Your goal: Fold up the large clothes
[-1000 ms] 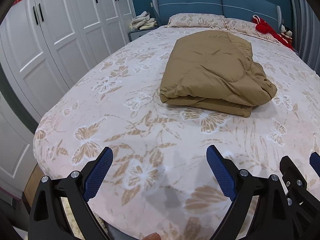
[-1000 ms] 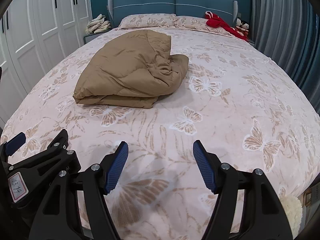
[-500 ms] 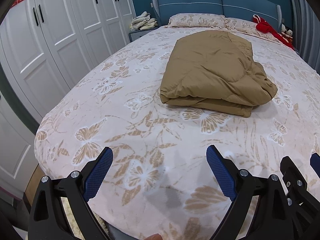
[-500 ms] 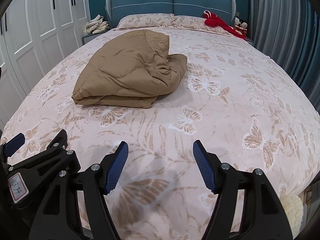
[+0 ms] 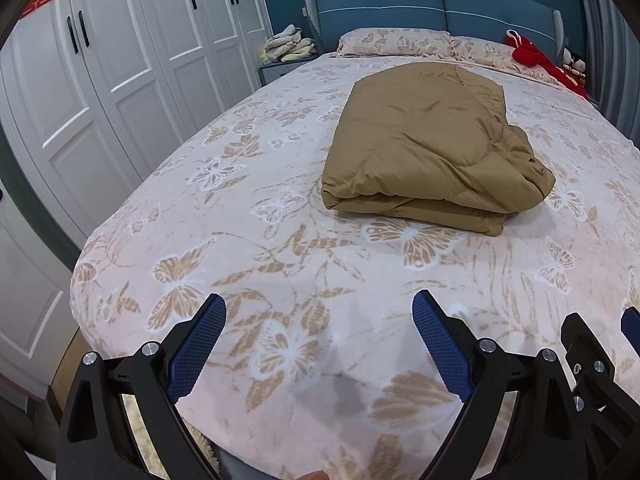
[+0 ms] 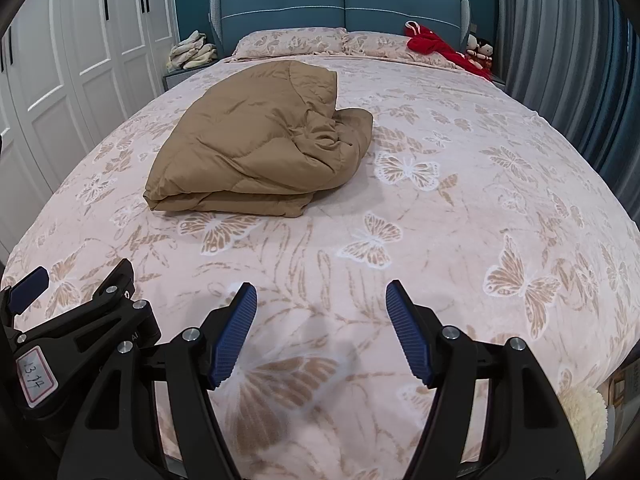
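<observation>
A tan quilted garment (image 5: 432,148) lies folded into a thick bundle on the middle of the bed; it also shows in the right wrist view (image 6: 260,144). Its right side is bunched and rumpled. My left gripper (image 5: 320,316) is open and empty above the foot of the bed, well short of the bundle. My right gripper (image 6: 322,304) is open and empty, also above the foot of the bed, with the bundle ahead and to the left. The left gripper's body shows at the lower left of the right wrist view (image 6: 76,332).
The bed has a pink butterfly-print cover (image 5: 280,240) and a blue headboard (image 6: 340,4). A red garment (image 6: 432,46) lies by the pillows. White wardrobe doors (image 5: 100,80) run along the left; grey curtains (image 6: 560,48) hang on the right. A nightstand holds pale cloths (image 5: 288,44).
Both grippers stay open and almost still. The view has shifted only slightly; the bundle has not moved.
</observation>
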Tool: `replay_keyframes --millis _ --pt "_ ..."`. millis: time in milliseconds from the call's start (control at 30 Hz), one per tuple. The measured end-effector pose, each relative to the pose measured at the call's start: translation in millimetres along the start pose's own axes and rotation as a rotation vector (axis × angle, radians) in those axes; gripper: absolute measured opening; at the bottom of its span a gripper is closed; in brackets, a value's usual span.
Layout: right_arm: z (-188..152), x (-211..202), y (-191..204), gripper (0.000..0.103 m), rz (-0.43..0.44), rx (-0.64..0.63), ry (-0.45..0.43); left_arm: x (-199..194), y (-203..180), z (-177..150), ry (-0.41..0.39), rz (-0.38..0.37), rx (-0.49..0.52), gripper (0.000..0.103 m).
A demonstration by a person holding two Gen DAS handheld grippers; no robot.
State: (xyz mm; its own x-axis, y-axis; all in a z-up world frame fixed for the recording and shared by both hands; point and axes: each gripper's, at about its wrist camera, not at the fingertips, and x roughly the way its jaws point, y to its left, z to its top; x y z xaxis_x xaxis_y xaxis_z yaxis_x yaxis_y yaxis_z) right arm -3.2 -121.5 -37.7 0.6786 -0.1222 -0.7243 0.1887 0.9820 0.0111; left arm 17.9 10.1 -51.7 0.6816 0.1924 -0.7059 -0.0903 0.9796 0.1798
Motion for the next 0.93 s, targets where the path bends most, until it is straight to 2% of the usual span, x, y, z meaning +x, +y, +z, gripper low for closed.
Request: replay_keyframes --millis 433,633,933 --pt "-0.5 0.0 1.6 0.064 -0.005 0.005 0.004 -0.4 2.3 0.3 0.004 0.0 0.005 0.091" --pt "-1.3 0.4 2.5 0.064 -0.005 0.006 0.004 -0.2 0.9 -1.0 -0.017 0.006 0.018 0.091" --pt "-3.4 0.4 5.7 0.064 -0.015 0.008 0.01 3.1 2.5 -2.7 0.019 -0.017 -0.007 0.085"
